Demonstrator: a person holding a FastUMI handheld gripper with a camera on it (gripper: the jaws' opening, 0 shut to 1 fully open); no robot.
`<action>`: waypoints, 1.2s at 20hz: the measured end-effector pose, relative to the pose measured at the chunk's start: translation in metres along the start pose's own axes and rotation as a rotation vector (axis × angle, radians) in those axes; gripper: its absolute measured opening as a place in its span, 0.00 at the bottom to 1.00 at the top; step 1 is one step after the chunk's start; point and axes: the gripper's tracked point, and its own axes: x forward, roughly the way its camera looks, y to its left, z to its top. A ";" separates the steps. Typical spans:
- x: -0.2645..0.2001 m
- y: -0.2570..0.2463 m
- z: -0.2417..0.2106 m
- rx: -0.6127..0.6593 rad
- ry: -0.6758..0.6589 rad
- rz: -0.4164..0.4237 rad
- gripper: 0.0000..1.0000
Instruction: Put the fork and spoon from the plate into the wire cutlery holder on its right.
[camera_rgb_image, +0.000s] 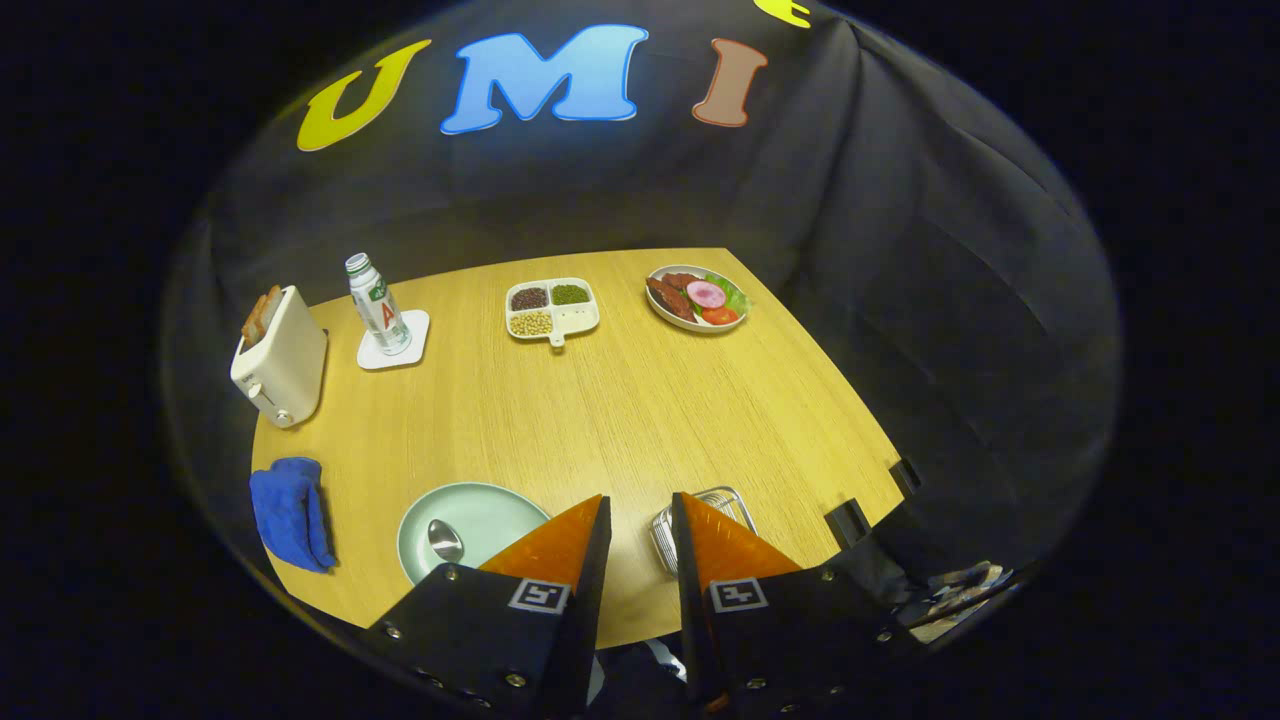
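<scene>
Hovering hand-held gripper (640, 515), fingers slightly apart, plate (470, 515) left, wire holder (665, 535) right

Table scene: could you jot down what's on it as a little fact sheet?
tool: open, fingers apart, holding nothing, above the table's near edge
plate: pale green, just left of the fingers
spoon: lying on the plate
fork: cannot tell, possibly hidden by a finger
wire cutlery holder: right of the plate, partly behind a finger
far side: toaster, bottle on a coaster, divided dish, food plate
blue cloth: left of the plate
</scene>
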 end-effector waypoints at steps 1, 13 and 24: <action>0.000 0.008 -0.001 -0.019 -0.007 0.014 0.37; -0.002 0.136 -0.084 -0.213 0.125 0.201 0.37; 0.043 0.170 -0.152 -0.250 0.307 0.235 0.37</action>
